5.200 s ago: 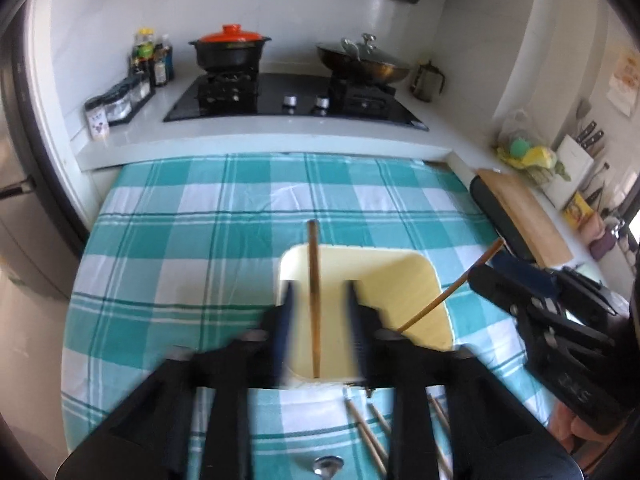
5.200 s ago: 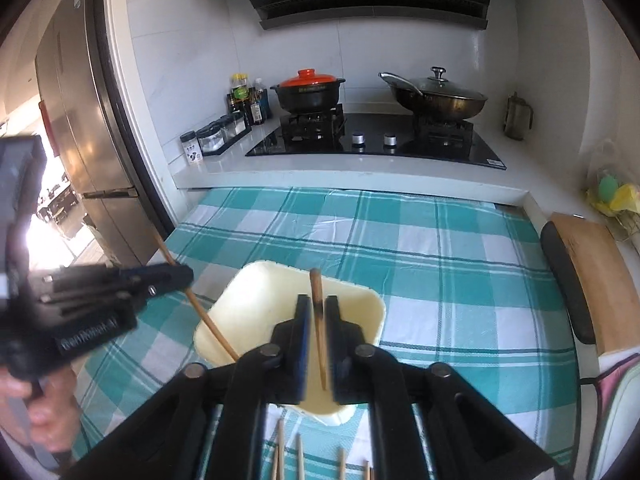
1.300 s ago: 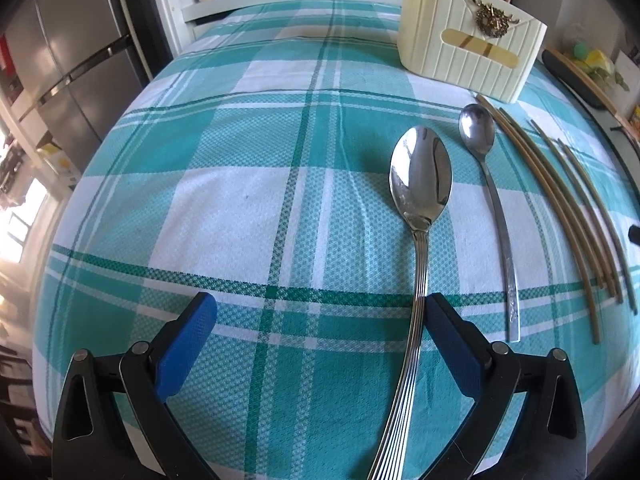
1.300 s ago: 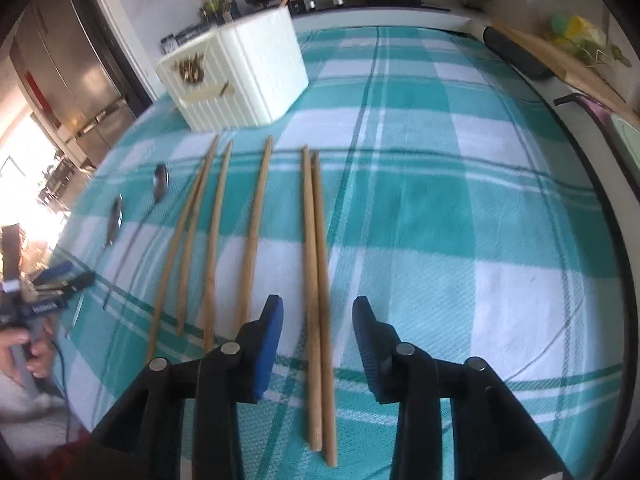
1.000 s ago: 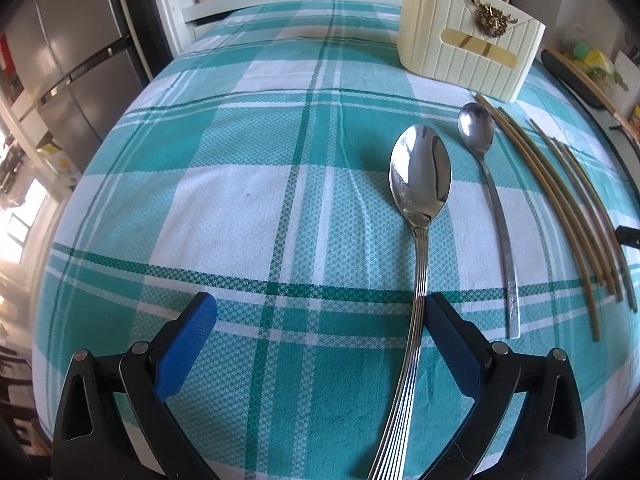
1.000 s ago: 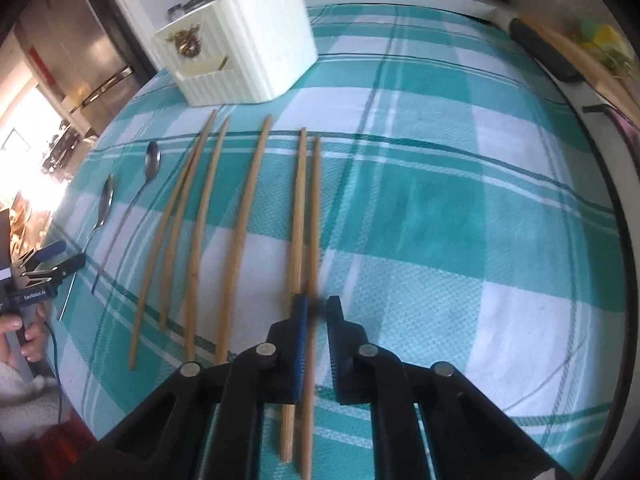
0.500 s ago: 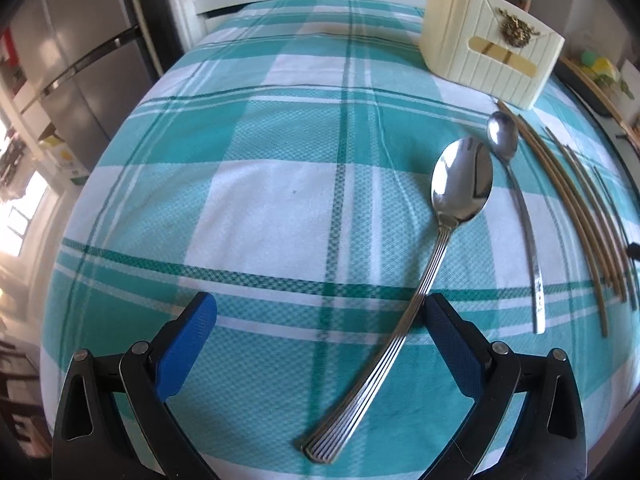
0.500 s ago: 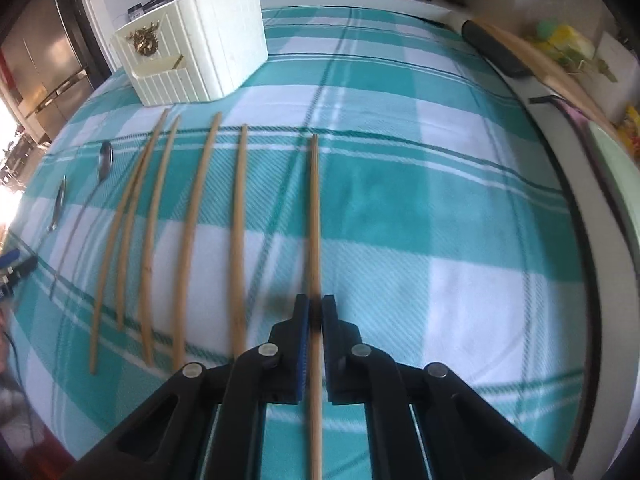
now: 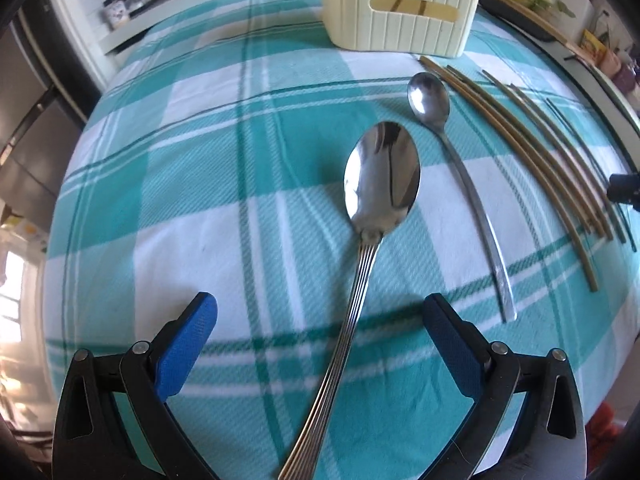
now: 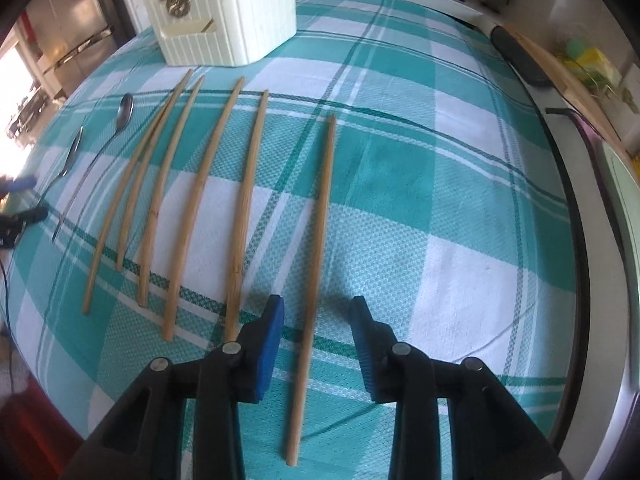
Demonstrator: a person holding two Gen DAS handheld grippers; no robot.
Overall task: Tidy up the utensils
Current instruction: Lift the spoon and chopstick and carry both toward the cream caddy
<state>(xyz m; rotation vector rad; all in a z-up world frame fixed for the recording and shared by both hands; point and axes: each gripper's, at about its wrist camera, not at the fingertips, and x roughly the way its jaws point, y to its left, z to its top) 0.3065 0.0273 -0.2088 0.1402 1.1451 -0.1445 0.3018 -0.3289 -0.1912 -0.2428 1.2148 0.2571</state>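
- Your left gripper (image 9: pixel 320 330): jaws wide apart, nothing clamped. Ribbed handle of the large shiny steel spoon (image 9: pixel 374 216) runs btwn the blue pads; spoon lies flat on the teal-and-white checked tablecloth (image 9: pixel 200 160).
- Small slim steel spoon (image 9: pixel 452 152) just right of it, w/ thin bamboo chopsticks (image 9: pixel 520 144) beyond.
- Your right gripper (image 10: pixel 318 316): jaws spread, holding nothing. One long bamboo chopstick (image 10: pixel 320 232) lies on the cloth btwn the pads.
- Five more chopsticks (image 10: pixel 200 184) fan out left of it.
- Cream ribbed plastic utensil holder (image 10: pixel 228 20) stands upright past the tips.
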